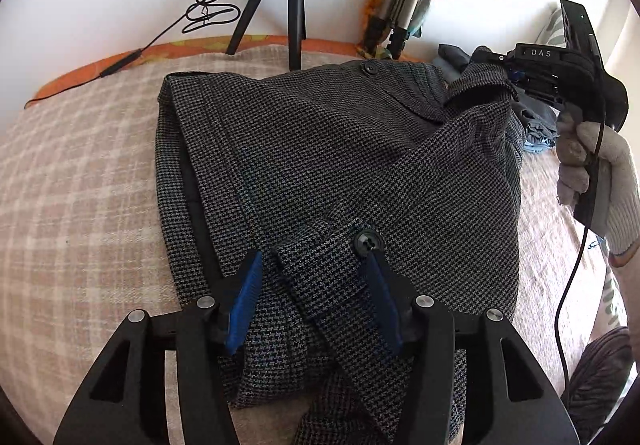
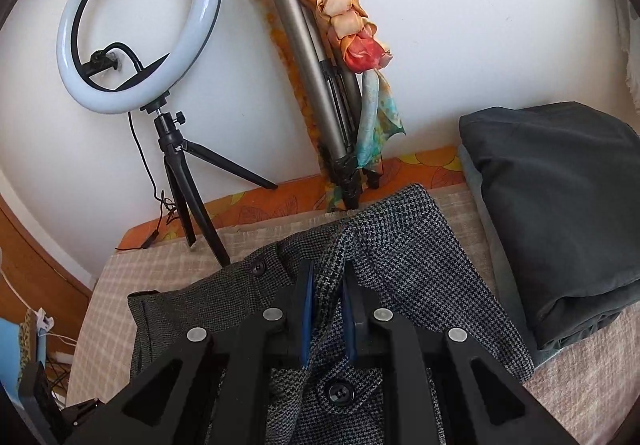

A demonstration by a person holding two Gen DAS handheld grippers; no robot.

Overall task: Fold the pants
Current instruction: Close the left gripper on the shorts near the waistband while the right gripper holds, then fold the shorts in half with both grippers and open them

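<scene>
Dark houndstooth pants (image 1: 320, 149) lie bunched on the checked bed cover (image 1: 80, 185). My left gripper (image 1: 314, 265) hangs low over their near end. Its blue pads (image 1: 246, 301) stand apart, and a waistband tab with a black button (image 1: 368, 239) lies loose between them. At the far right a gloved hand (image 1: 600, 165) holds my right gripper (image 1: 512, 83), which lifts a corner of the pants off the bed. In the right wrist view that gripper (image 2: 328, 269) is shut on a raised fold of the pants (image 2: 420, 265), with another button (image 2: 340, 393) just below the jaws.
A ring light on a small black tripod (image 2: 140, 21) stands at the bed's far edge against the wall, its cable (image 1: 208, 11) trailing. A folded grey tripod wrapped in a scarf (image 2: 320, 85) leans beside it. Folded dark clothes (image 2: 560, 213) are stacked to the right.
</scene>
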